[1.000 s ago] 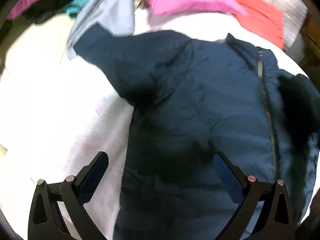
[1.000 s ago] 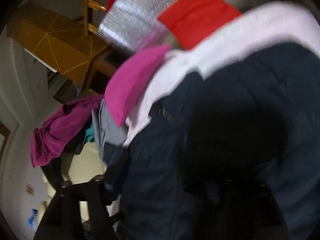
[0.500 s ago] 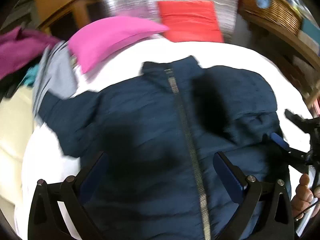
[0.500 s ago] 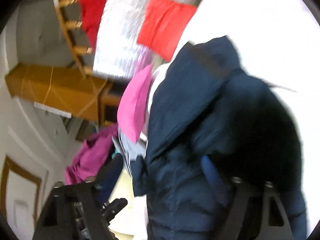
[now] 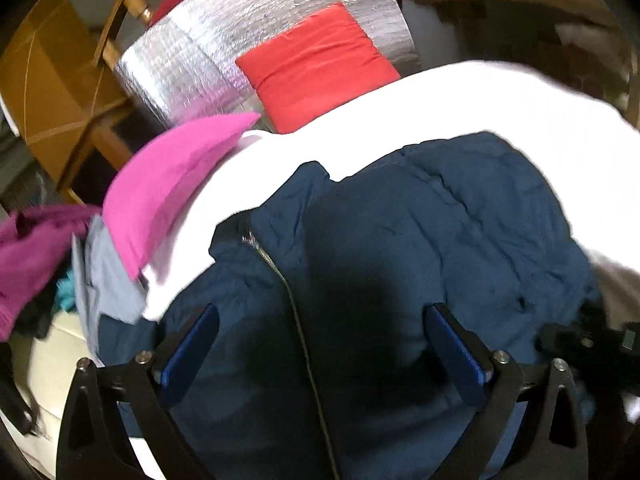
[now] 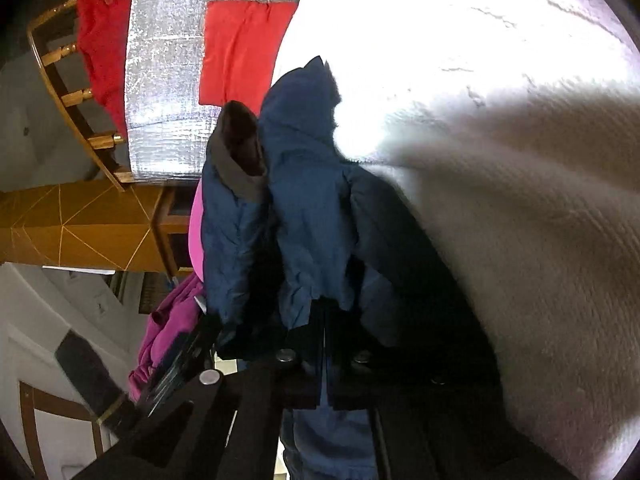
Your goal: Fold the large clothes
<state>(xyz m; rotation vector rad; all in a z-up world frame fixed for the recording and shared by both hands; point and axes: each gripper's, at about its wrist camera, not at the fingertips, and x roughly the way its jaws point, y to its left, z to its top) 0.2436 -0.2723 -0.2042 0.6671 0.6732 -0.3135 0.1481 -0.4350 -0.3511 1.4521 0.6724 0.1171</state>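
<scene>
A: Where was the navy jacket (image 5: 440, 240)?
B: Spread on the white bedcover (image 5: 460, 112), zip up.
A: Tongs?
B: Left gripper (image 5: 320, 344) hovered wide apart, empty, jaws just narrowing slightly. Right gripper (image 6: 324, 320) had just clamped tight on jacket fabric.

Navy puffer jacket (image 5: 460, 216) lies front-up on white bedding, zipper (image 5: 280, 276) running down its middle, fabric rumpled. One edge w/ dark-lined cuff (image 6: 240, 136) is bunched up, lifted.

Blown-out white sheet (image 5: 460, 120), dark shadows, fisheye-bent, blurred edges.
</scene>
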